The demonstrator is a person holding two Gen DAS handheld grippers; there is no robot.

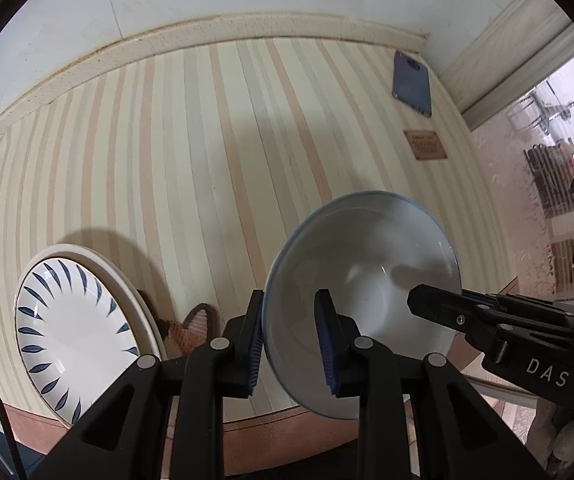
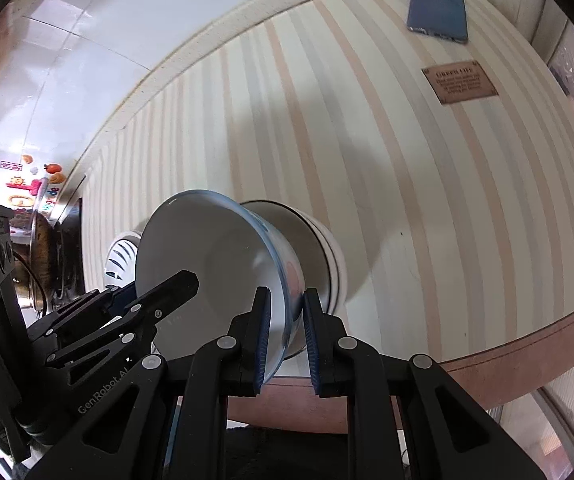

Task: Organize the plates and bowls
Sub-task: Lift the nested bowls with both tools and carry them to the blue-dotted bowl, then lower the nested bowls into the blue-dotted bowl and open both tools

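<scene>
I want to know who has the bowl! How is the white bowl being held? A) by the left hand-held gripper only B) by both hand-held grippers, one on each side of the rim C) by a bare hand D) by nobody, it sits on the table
B: the left hand-held gripper and the right hand-held gripper each pinch the bowl's rim.

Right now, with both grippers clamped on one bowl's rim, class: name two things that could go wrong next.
1. The blue-rimmed bowl is held only by thin pinches on opposite rim edges, by the left gripper and the right gripper; if the two pull unevenly, it may slip or twist out.
2. In the right wrist view it hangs just above a second bowl on the striped tablecloth; a drop could chip both.
</scene>
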